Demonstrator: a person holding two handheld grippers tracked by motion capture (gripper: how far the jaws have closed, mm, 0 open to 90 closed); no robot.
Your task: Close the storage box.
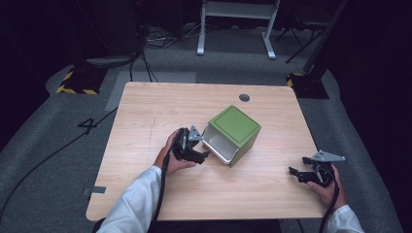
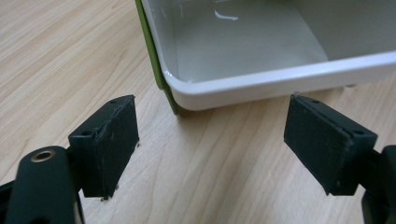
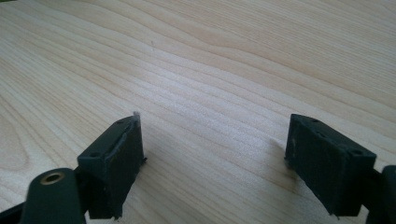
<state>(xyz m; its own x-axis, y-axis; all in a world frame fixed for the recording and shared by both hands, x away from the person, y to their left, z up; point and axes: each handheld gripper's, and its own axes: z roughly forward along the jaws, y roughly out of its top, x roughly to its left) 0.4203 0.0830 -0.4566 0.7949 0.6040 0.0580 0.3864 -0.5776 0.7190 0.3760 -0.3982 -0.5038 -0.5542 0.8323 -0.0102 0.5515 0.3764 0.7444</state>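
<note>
Green on the outside and white inside, a box (image 1: 233,135) lies on its side near the middle of the wooden table (image 1: 145,111), its open mouth turned toward the person's left. We see the left gripper (image 1: 201,154) just beside that mouth, held in the left hand (image 1: 170,154). In the left gripper view its jaws stand wide apart and hold nothing; the box's white rim (image 2: 280,81) lies on the wood just past them, with a green edge showing at the corner. The right gripper (image 1: 297,174) rests near the table's right front edge, well apart from the box, held in the right hand (image 1: 330,187). Its jaws, too, are spread and bare, with only wood grain between them in the right gripper view.
</note>
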